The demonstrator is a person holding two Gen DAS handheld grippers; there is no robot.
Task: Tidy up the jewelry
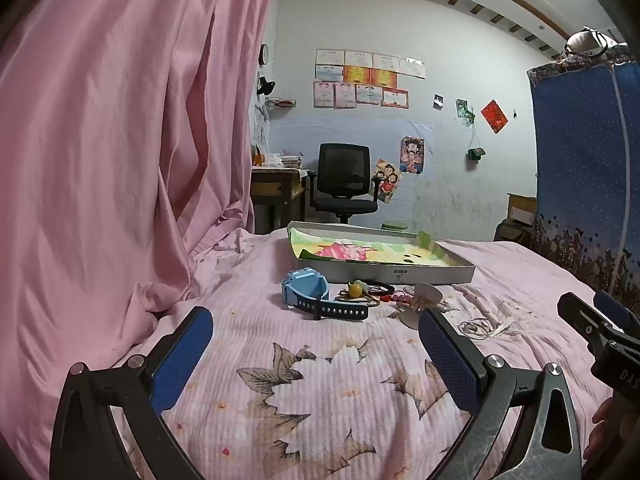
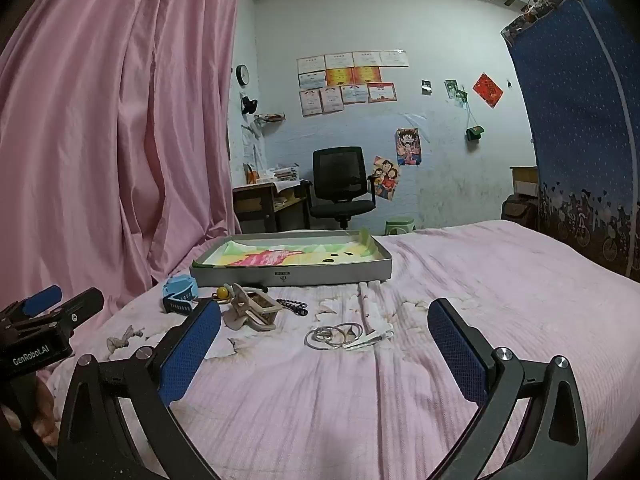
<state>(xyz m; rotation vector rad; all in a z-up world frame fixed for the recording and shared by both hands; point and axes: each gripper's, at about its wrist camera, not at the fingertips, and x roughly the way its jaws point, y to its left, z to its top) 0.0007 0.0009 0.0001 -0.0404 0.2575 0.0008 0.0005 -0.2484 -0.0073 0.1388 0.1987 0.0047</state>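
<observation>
both my left gripper (image 1: 316, 344) and right gripper (image 2: 324, 336) hover with jaws apart over the bed (image 2: 460, 280), jewelry lying just near the tray (image 2: 292, 276); only my right view shows the silver rings (image 2: 334, 335) clearly.

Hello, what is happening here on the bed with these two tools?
A person holds two grippers over a pink bedspread, sorting jewelry. The left gripper and right gripper are both open and hold nothing. A blue watch, a hair clip, silver rings and other small pieces lie loose on the bed. The grey tray behind them appears to hold no jewelry yet.
</observation>
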